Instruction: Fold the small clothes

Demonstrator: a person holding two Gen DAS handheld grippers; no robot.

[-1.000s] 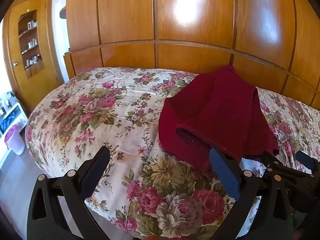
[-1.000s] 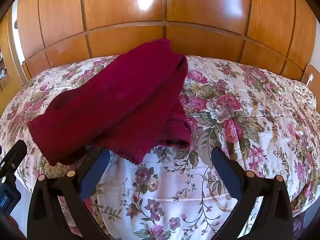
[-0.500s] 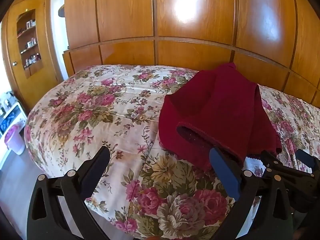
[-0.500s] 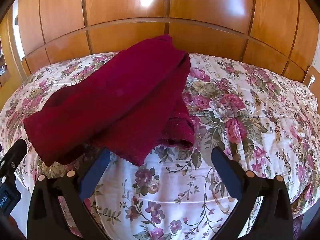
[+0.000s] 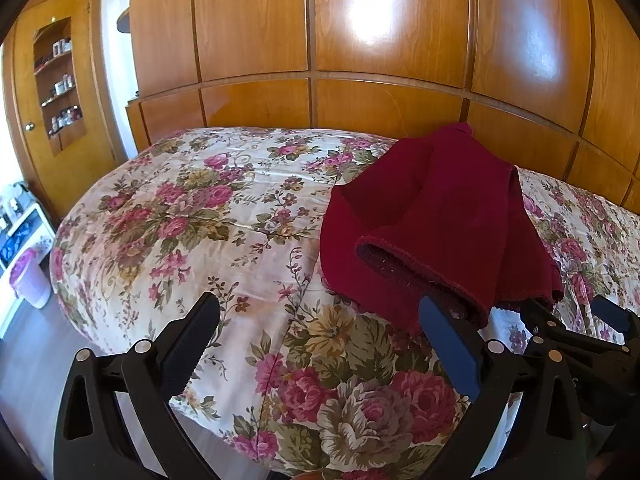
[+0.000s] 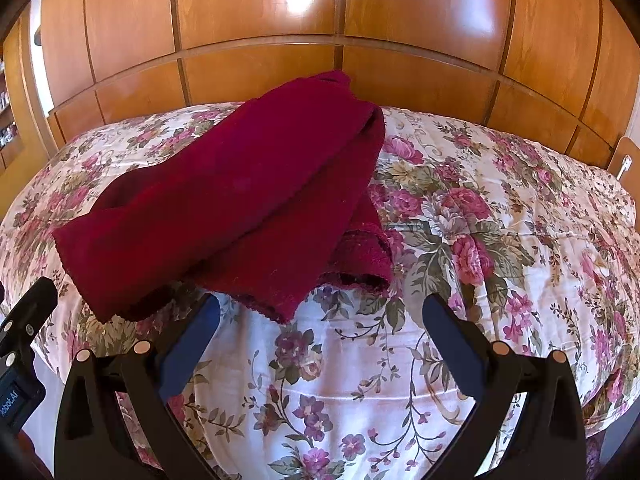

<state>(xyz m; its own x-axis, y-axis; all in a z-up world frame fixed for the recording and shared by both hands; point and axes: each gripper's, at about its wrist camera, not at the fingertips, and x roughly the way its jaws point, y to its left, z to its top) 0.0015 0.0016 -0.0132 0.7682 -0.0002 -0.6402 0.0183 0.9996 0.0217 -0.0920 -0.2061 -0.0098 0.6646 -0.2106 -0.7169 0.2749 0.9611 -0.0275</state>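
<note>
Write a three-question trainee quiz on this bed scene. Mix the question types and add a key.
1. True or false: the left gripper is shut on the dark red garment.
2. The garment lies on: A) a wooden floor, B) the floral bedspread, C) a shelf.
3. Fill in: behind the bed stands a wall of glossy ______ panels.

Key
1. False. Both its jaws and those of the right gripper stand wide apart, holding nothing.
2. B.
3. Wooden.
</note>
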